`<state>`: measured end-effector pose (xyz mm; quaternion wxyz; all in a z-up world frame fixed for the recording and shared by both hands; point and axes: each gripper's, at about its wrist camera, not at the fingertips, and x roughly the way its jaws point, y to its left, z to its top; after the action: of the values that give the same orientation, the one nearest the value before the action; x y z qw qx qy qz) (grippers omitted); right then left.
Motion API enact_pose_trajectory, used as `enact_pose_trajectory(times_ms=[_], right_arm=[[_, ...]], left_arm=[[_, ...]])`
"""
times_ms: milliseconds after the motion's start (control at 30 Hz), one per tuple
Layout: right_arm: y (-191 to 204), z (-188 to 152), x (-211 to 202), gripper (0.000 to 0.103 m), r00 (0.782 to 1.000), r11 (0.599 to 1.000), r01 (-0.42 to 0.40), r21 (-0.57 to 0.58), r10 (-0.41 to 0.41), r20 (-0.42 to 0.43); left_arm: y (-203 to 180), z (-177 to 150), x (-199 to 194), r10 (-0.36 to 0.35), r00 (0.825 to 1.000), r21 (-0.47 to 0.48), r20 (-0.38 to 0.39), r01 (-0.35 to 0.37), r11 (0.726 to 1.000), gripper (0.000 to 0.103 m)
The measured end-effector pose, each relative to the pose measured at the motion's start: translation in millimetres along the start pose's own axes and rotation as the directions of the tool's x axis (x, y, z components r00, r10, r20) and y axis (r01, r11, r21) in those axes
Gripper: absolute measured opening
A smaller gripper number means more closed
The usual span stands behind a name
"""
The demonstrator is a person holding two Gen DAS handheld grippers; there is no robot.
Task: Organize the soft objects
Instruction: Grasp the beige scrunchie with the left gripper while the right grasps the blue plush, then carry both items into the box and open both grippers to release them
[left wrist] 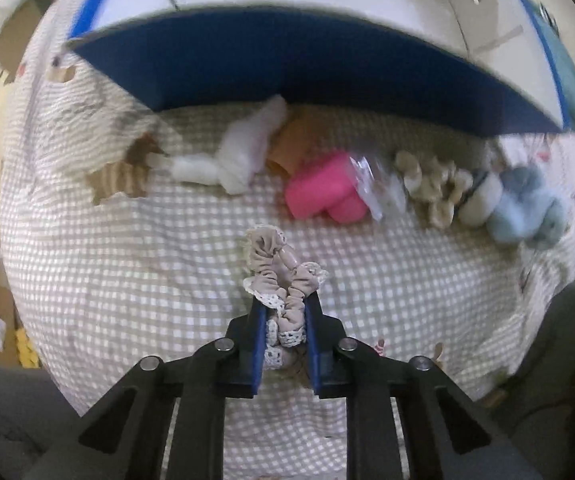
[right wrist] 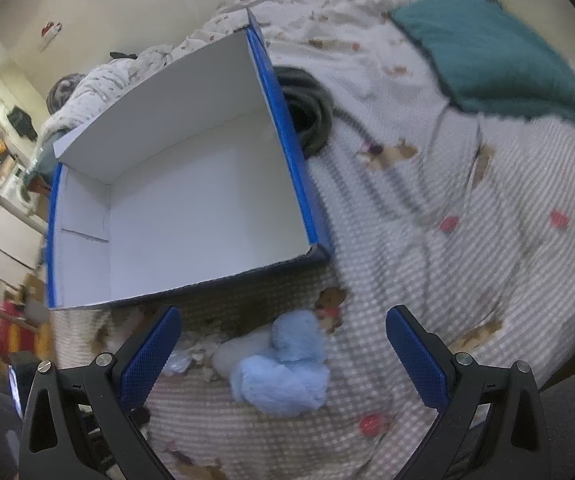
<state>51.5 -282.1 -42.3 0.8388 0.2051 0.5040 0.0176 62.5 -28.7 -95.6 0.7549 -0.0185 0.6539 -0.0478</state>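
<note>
Checked bedding, beige and white with small printed animals, is covering the whole work surface in both wrist views.

Nearest in the left view, my left gripper is pointing straight down, and its blue pads are pinching a beige scrunchie with lace trim. Half of the scrunchie is sitting between the fingers; the other half is bulging out ahead of the tips onto the bedding.

Farther on, I am seeing a row of soft things lying along the near wall of the blue box: a white fluffy piece, a tan item partly behind it, a pink block, a small clear packet just beside the pink block, a cream curly scrunchie and a light blue fluffy scrunchie. Motion blur is softening this row. I am finding no readable writing on the packet or the box.

In the right view, my right gripper is standing wide, holding nothing, with the light blue fluffy scrunchie lying on the bedding between its fingers. Beyond it, the blue box is showing a bare white interior. A coiled dark cable is lying just beside the box's right wall, and a teal cushion is lying farther off.
</note>
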Motion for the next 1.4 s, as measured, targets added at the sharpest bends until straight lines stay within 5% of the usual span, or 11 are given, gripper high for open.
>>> enact_pose_trajectory(times_ms=[200, 267, 333, 400, 467, 567, 1133, 1400], right_arm=[[-4, -5, 25, 0.103, 0.989, 0.999, -0.024, 0.048, 0.03, -0.142], [3, -8, 32, 0.09, 0.985, 1.0, -0.01, 0.011, 0.012, -0.175], [9, -14, 42, 0.089, 0.976, 1.0, -0.003, -0.024, -0.002, -0.218], [17, -19, 48, 0.07, 0.971, 0.997, 0.03, -0.076, -0.047, -0.235], [23, -22, 51, 0.036, 0.968, 0.993, 0.044, -0.11, -0.07, -0.24], [30, -27, 46, 0.026, 0.975, 0.99, 0.033, -0.137, -0.062, -0.216], [78, -5, -89, 0.017, 0.998, 0.971, -0.042, -0.234, 0.052, 0.037], [101, 12, -96, 0.017, 0.994, 0.96, -0.062, -0.274, 0.084, 0.07]], left_arm=[[20, 3, -42, 0.027, 0.994, -0.054, 0.106, -0.021, 0.998, 0.016], [29, -2, -47, 0.021, 0.993, -0.075, 0.114, -0.012, 0.997, 0.016], [38, -9, -38, 0.018, 0.993, -0.083, 0.116, -0.008, 0.996, 0.016], [42, -12, -40, 0.025, 0.992, -0.088, 0.121, -0.015, 0.996, 0.016], [40, -17, -42, 0.027, 0.992, -0.088, 0.126, -0.016, 0.996, 0.016], [35, -18, -34, 0.024, 0.991, -0.098, 0.13, -0.011, 0.995, 0.016], [67, -28, -71, -0.039, 0.969, -0.167, 0.243, 0.081, 0.983, 0.015], [67, -15, -106, -0.06, 0.947, -0.156, 0.316, 0.114, 0.981, 0.015]])
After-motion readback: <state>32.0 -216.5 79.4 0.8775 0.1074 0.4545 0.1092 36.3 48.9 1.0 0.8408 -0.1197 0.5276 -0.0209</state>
